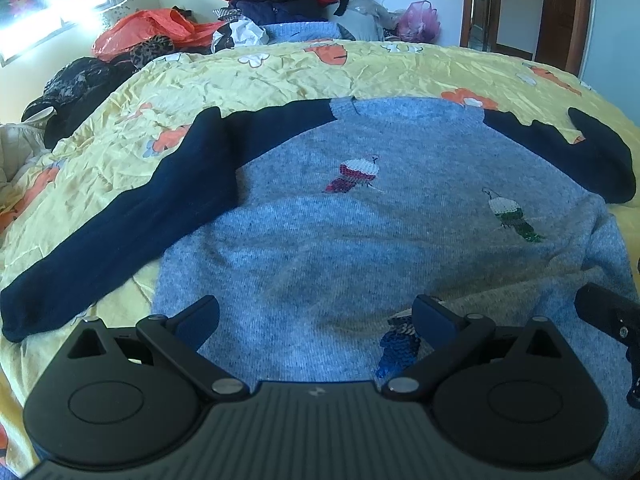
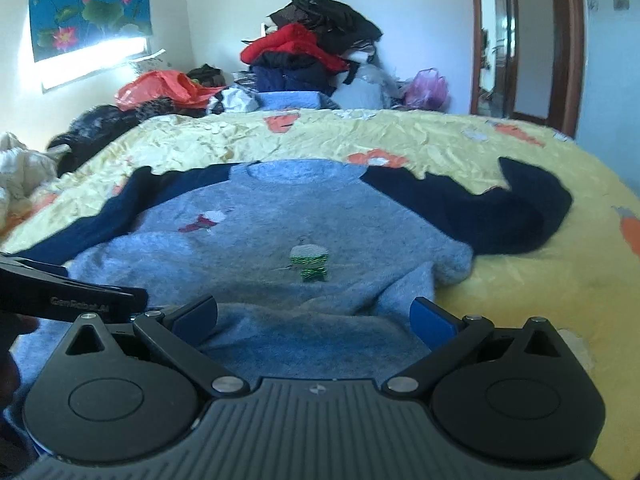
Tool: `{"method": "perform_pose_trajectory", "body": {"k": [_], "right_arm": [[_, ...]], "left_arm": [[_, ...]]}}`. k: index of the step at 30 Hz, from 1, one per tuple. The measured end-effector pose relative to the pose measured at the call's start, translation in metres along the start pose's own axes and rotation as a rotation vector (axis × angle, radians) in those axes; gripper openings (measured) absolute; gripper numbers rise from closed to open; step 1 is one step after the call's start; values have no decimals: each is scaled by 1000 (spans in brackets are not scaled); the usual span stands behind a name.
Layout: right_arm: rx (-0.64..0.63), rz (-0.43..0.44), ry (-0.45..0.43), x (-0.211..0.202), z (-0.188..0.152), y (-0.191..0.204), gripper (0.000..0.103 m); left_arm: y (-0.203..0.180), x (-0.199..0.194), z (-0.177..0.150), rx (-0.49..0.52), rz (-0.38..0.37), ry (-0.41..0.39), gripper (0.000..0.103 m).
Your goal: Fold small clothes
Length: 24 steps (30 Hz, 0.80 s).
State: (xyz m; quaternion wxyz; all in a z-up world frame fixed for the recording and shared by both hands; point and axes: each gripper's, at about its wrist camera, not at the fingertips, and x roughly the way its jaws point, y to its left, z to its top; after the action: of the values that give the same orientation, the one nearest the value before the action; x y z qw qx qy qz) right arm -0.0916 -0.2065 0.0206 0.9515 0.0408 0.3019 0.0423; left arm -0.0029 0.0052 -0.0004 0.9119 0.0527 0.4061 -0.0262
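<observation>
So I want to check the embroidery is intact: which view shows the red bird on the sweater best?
The left wrist view: the red bird is sharp and near centre on the sweater. In the right wrist view it is smaller, blurred and partly creased, off to the left.
</observation>
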Motion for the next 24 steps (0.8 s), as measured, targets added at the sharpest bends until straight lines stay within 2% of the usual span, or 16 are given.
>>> {"method": "perform_pose_trajectory", "body": {"k": [12, 15, 21, 24], "right_arm": [[-38, -70, -41, 11, -17, 3, 103], [6, -61, -53, 11, -16, 0, 103], [-93, -148, -54, 14, -20, 3, 103], [-91, -142, -19, 19, -23, 1, 103]], "left_arm": [[1, 0, 0, -1, 1, 0, 103], [1, -1, -1, -2, 0, 0, 103], [2, -1, -2, 3, 10, -4, 103], [3, 0, -2, -2, 7, 1, 103]]}}
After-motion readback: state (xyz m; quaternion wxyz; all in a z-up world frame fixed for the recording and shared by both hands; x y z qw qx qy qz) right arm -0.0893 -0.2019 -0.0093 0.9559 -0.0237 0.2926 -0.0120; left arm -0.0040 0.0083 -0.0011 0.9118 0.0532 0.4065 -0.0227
